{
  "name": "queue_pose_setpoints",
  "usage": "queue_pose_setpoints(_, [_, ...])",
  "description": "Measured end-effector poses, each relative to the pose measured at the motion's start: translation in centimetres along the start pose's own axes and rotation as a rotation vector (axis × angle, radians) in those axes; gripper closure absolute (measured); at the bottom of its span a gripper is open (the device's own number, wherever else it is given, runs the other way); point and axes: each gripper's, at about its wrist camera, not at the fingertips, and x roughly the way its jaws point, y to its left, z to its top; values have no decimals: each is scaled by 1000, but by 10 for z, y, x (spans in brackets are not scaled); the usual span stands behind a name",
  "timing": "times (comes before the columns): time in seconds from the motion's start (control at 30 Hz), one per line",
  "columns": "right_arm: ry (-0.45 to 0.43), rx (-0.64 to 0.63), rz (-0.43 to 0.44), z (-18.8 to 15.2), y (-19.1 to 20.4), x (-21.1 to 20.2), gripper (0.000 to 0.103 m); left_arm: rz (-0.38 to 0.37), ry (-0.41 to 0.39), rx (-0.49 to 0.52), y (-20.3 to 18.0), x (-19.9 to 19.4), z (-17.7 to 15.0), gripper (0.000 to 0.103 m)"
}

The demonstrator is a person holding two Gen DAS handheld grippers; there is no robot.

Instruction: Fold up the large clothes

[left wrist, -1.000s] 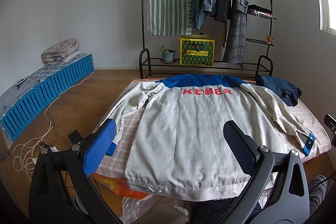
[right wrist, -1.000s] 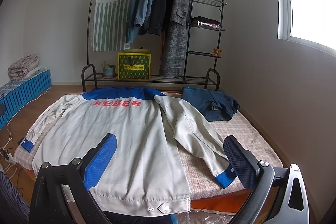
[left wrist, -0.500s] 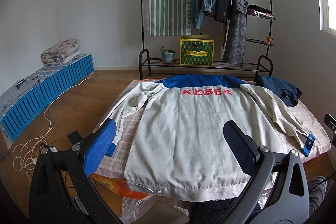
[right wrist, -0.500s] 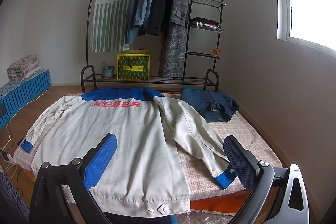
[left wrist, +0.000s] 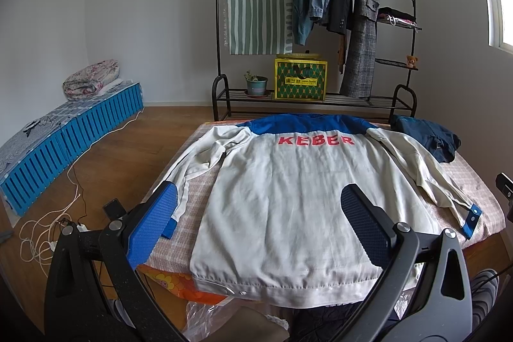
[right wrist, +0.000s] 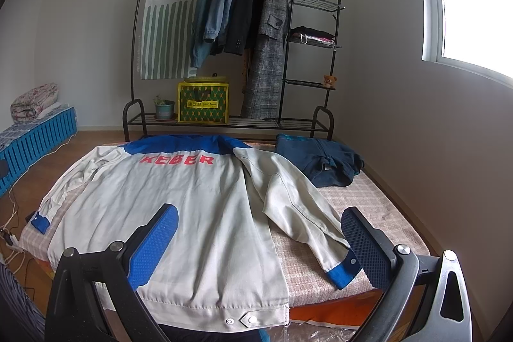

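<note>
A large pale grey jacket with a blue yoke and red "KEBER" lettering lies flat, back up, on the bed. Both sleeves are spread to the sides, each ending in a blue cuff. Its hem hangs over the near bed edge. My left gripper hovers open above the hem, nothing between its fingers. My right gripper is open too, held above the jacket's lower right part, its right finger close to the right cuff.
A dark blue folded garment lies at the bed's far right corner. A black clothes rack with hanging coats stands behind the bed. Cables trail on the wooden floor at left, beside a blue low bench.
Both grippers have drifted slightly forward and the views shifted a little. The jacket lies as before and both grippers stay open.
</note>
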Motion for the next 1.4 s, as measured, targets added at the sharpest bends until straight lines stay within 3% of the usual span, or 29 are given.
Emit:
queue_pose_setpoints(0.73, [-8, -4, -16, 5, 4, 3, 0, 8, 7, -2, 1, -5, -3, 0])
queue_pose_setpoints(1.1, [5, -20, -5, 11, 18, 16, 0, 40, 38, -11, 17, 22, -2, 0])
queue_pose_setpoints(1.4, [-1, -60, 5, 23, 39, 23, 0, 65, 61, -27, 54, 52, 2, 0])
